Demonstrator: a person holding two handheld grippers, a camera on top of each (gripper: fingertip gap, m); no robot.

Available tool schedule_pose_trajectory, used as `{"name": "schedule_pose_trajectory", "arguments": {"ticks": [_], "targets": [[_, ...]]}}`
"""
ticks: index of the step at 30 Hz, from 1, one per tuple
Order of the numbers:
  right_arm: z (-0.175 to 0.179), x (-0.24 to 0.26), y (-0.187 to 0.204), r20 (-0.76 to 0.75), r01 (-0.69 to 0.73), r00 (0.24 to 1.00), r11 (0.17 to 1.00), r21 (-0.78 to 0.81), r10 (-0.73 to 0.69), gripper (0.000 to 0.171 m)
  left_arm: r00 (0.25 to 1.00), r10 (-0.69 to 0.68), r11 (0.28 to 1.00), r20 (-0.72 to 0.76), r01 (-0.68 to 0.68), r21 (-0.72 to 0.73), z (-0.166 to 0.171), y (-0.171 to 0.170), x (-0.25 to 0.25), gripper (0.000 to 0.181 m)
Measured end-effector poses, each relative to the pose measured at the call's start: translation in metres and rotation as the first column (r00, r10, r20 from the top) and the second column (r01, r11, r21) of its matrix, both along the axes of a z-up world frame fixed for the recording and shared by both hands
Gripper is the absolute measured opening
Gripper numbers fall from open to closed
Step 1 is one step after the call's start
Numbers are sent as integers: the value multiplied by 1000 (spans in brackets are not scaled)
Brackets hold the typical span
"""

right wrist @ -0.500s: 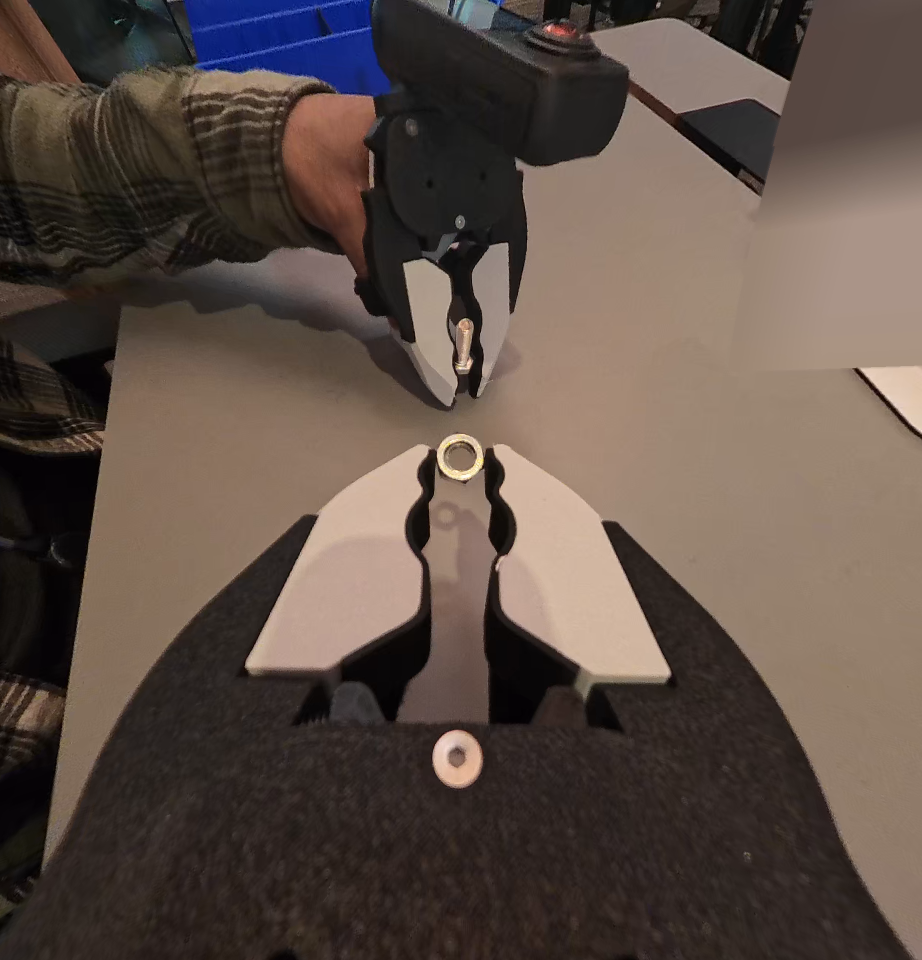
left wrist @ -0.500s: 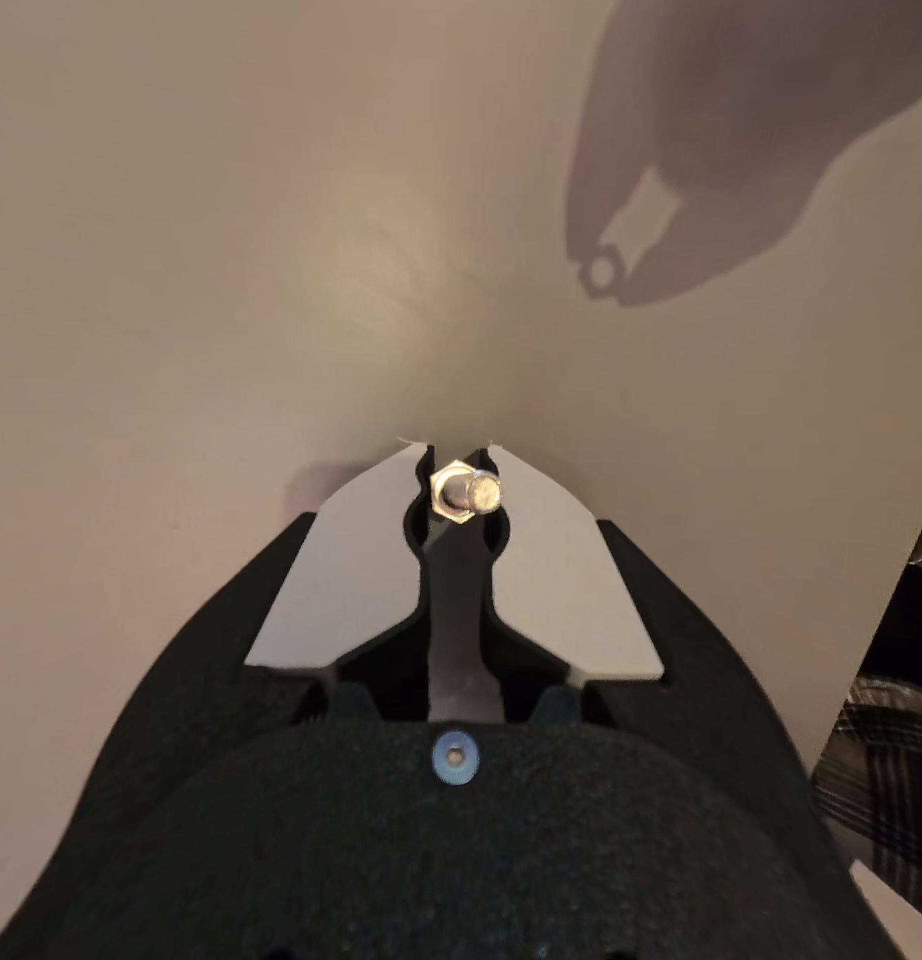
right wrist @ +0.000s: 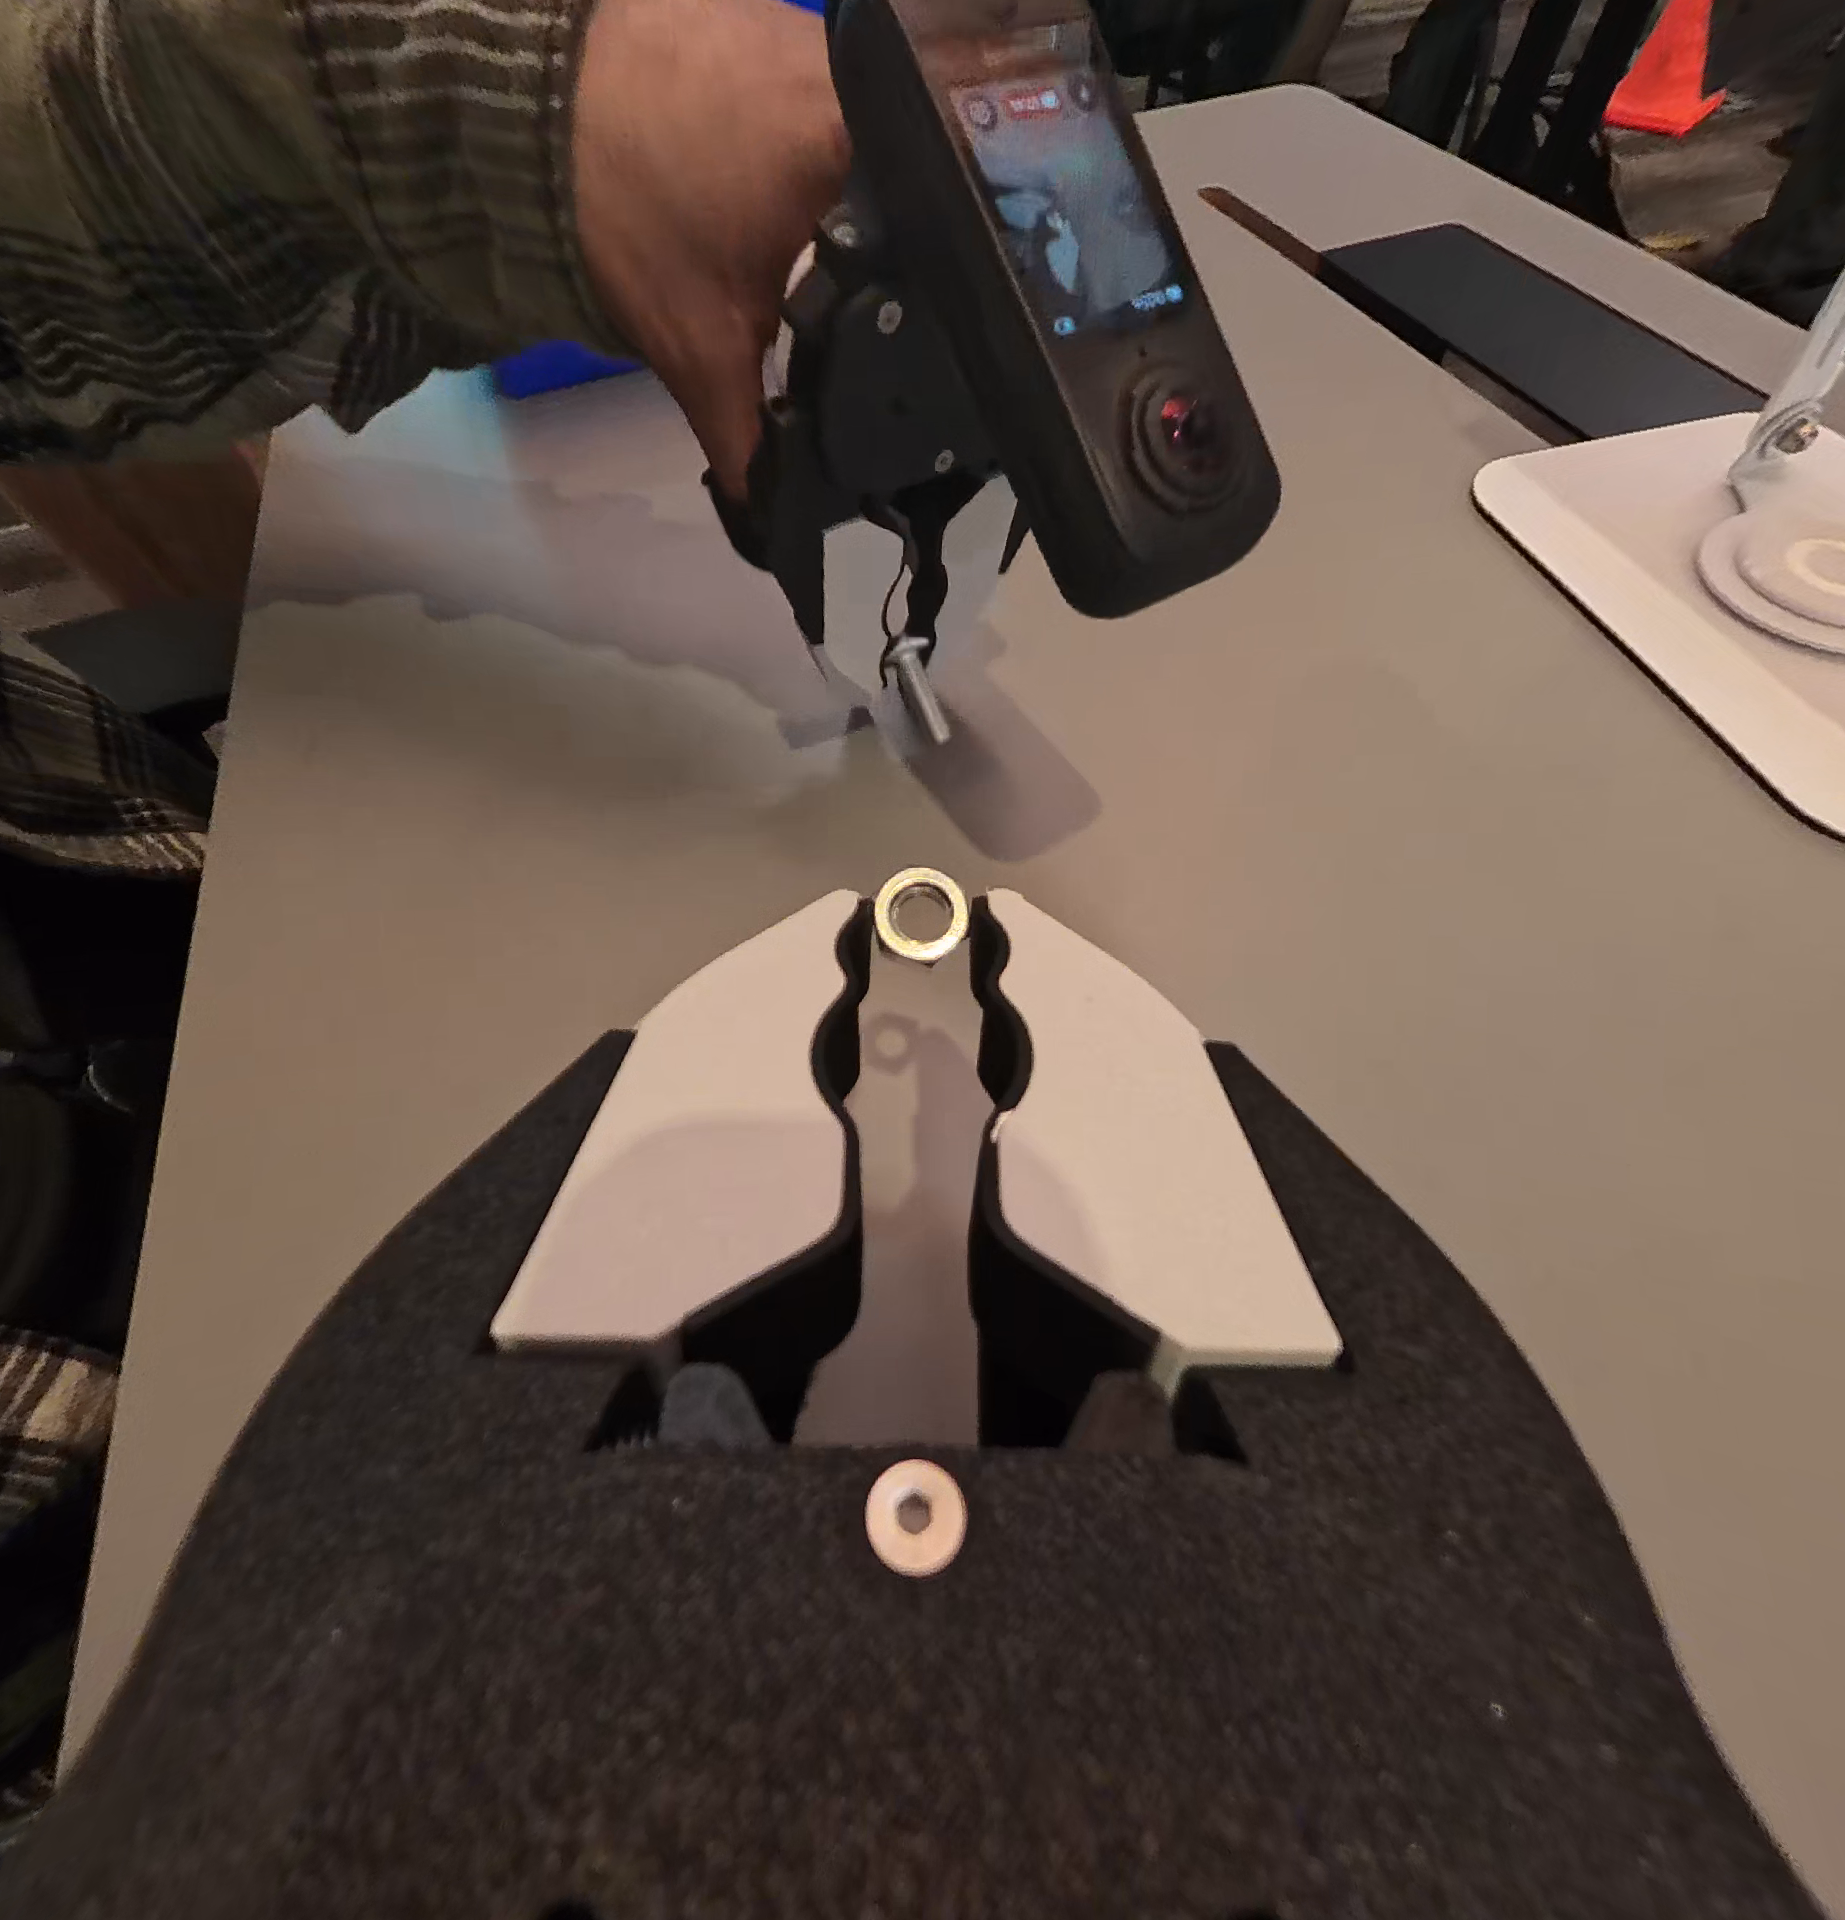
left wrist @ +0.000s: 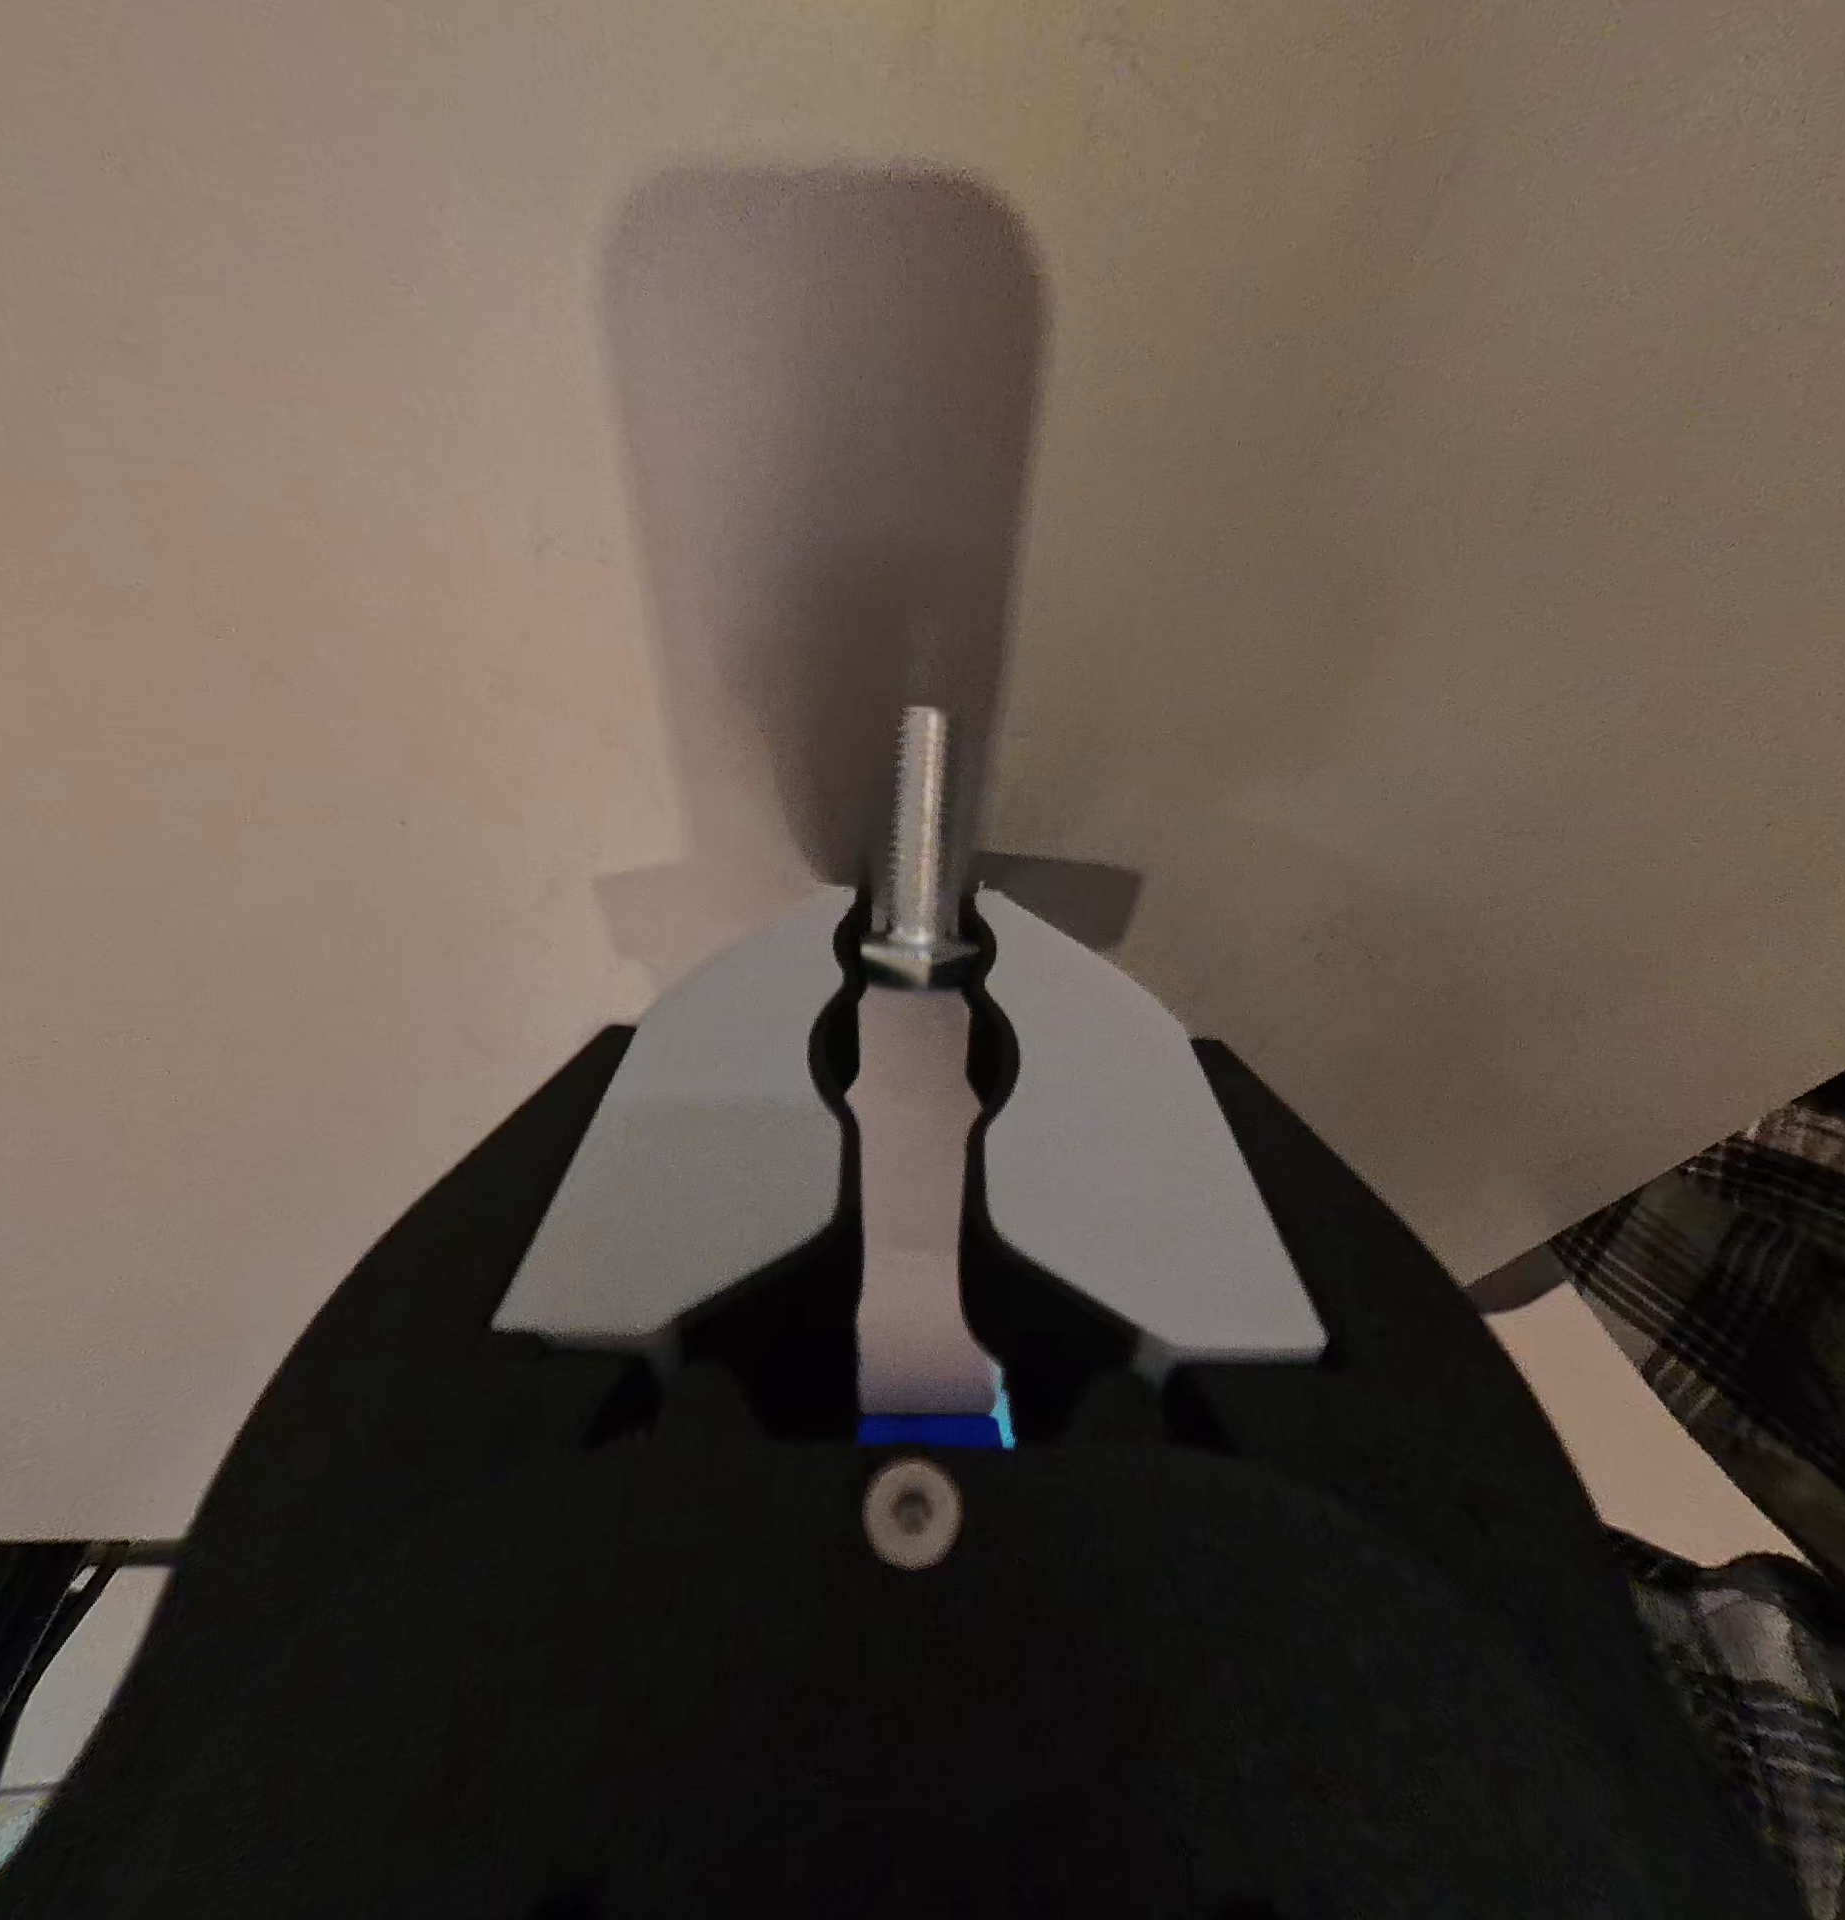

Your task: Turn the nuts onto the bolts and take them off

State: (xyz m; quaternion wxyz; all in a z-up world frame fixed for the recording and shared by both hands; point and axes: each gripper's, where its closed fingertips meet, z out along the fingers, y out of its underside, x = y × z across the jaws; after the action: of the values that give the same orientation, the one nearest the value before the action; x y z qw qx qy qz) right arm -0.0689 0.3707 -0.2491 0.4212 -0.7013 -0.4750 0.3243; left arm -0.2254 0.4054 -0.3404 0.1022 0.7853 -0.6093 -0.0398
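Silver bolt (left wrist: 919,831) and silver nut (right wrist: 919,920). Pale grey fingers (right wrist: 720,1132) on black grippers, over a grey table (right wrist: 1313,987). Olive plaid sleeve (right wrist: 222,208).

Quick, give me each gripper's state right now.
Left gripper: shut on the bolt, gripping its head.
Right gripper: shut on the nut.

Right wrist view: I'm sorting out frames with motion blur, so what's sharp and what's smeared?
Right wrist view: nut crisp, the far left gripper and sleeve smeared. Left wrist view: bolt slightly soft, broad shadow beyond it on the table.
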Motion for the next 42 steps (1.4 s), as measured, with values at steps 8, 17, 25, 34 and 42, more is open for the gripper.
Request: {"name": "schedule_pose_trajectory", "arguments": {"ticks": [8, 17, 25, 34, 42], "targets": [[-1, 16, -7, -12, 21, 1000, 1000, 3, -21, 18, 999, -33, 999, -16, 33, 36, 0, 6, -6, 18], [5, 25, -15, -43, 30, 999, 999, 35, -29, 18, 995, -77, 996, 69, 74, 53, 18, 12, -14, 26], [6, 33, -20, -69, 48, 997, 998, 38, -45, 18, 970, -193, 981, 149, 189, 39, 13, -7, 16, 22], [7, 36, -21, -76, 56, 996, 998, 40, -53, 18, 981, -131, 991, 141, 130, 21, -1, -6, 21, 10], [13, 42, -20, -116, 86, 990, 995, 44, -81, 18, 846, -88, 990, 526, 15, 141, 23, 12, 68, 9]]}}
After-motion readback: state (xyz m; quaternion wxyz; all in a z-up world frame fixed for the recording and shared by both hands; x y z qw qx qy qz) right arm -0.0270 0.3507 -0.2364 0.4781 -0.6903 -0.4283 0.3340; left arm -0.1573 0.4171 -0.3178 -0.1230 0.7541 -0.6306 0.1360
